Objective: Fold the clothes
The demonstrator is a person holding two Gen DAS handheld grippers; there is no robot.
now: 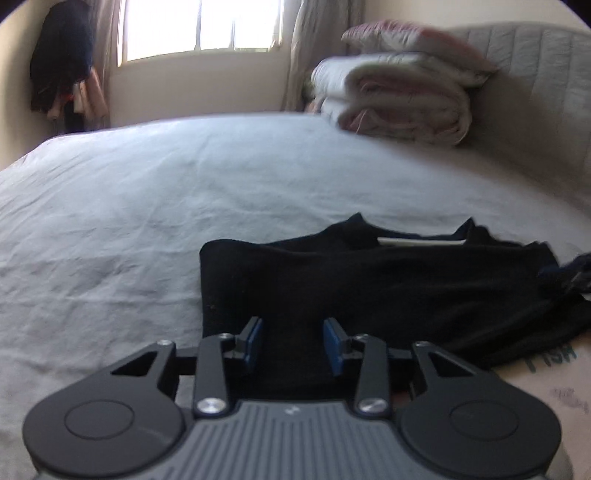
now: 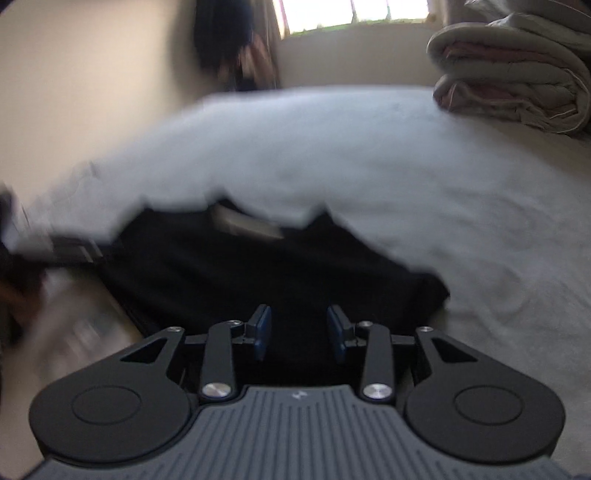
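Black garment [image 1: 369, 280], soft, folded flat on wrinkled sheet [image 1: 147, 192]; both grippers' fingers [image 1: 255, 339] parted, gripping nothing.

The left claw [image 1: 293, 343] and the right claw [image 2: 299, 330] look the same. Each has a grey ribbed body with a small white mark in the middle, two round black discs at the sides, black link arms with silver screws, and two black fingers [image 1: 248, 341] with blue pads [image 2: 263, 332].

Daylight is pouring through a curtained window [image 1: 199, 26] at twelve o'clock; folded quilts [image 1: 399, 85] are sitting at two o'clock on the bed [image 1: 147, 192].
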